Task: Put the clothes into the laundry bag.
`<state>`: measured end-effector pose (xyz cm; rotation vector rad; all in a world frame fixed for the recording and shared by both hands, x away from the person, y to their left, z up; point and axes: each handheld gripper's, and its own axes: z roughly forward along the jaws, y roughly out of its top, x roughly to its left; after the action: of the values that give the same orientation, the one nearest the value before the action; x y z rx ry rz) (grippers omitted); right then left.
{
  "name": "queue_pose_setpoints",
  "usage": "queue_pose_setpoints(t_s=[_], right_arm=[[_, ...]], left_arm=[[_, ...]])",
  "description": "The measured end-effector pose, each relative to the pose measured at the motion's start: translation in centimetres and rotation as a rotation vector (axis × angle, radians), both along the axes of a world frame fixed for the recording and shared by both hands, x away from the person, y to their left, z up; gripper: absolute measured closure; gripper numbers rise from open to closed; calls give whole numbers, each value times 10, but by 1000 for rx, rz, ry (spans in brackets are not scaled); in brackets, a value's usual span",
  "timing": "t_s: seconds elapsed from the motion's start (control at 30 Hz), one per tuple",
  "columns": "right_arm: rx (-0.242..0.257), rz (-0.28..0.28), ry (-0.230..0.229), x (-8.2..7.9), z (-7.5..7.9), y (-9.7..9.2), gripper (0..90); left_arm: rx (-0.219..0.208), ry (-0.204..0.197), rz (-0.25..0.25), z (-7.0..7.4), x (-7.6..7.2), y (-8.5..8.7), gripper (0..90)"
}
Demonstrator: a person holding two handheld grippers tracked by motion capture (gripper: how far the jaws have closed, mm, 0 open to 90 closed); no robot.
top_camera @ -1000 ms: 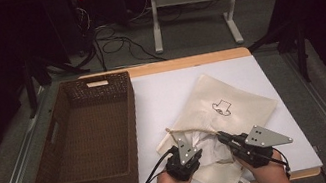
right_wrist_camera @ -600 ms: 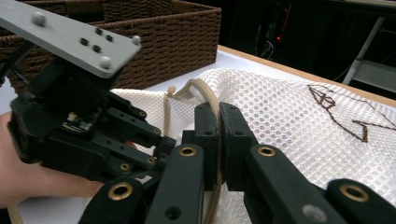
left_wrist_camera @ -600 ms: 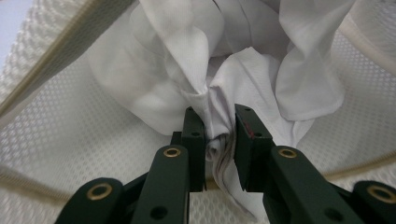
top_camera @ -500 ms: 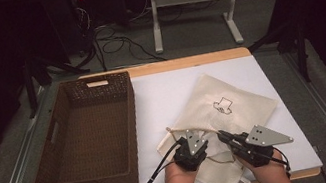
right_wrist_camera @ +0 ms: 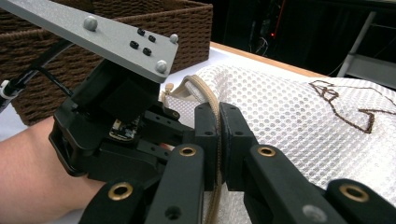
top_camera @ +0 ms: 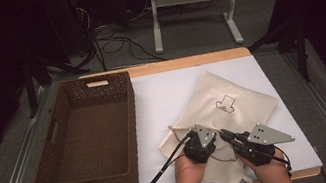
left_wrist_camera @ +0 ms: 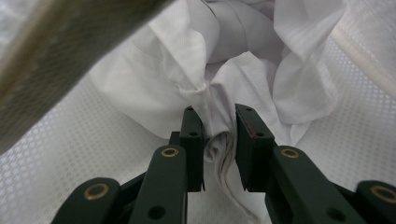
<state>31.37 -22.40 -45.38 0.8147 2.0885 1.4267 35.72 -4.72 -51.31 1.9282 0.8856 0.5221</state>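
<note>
White sheeting (top_camera: 163, 101) covers the table, with a dark floor, loose cables and a white stand beyond its far edge. A brown wicker basket (top_camera: 88, 135) sits on the sheet, well apart from both sets of jaws, on the left side.

A cream mesh bag (top_camera: 235, 109) with a dark embroidered outline (top_camera: 226, 105) lies directly ahead of and under the jaws. Its near corner lies between the two grippers.

Left gripper (left_wrist_camera: 219, 135): the jaws are clamped on a bunched fold of white cloth (left_wrist_camera: 219, 93) inside the bag. Mesh surrounds the jaws on both sides, and the bag's corded rim (left_wrist_camera: 70, 51) passes above and to the left of the jaws.

Right gripper (right_wrist_camera: 218, 135): the jaws are closed on the beige cord (right_wrist_camera: 205, 91) at the bag's edge. The cord runs up between the jaw tips and curves away over the mesh. The left gripper's black body and grey plate sit just beside these jaws, on their left.
</note>
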Motion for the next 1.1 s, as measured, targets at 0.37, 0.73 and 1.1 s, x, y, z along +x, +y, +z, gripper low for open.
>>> queue_pose_setpoints(t_s=[0.37,0.73,1.1], right_arm=[[-4,1,12,1,-2,-1,881],[-8,3,10,0,-2,-1,879],[-7,8,9,-1,-2,-1,878]], left_arm=[[-9,7,-7,4,-14,10,358],[-61,7,-52,14,-51,45,337],[-31,12,-28,24,-87,112,320]])
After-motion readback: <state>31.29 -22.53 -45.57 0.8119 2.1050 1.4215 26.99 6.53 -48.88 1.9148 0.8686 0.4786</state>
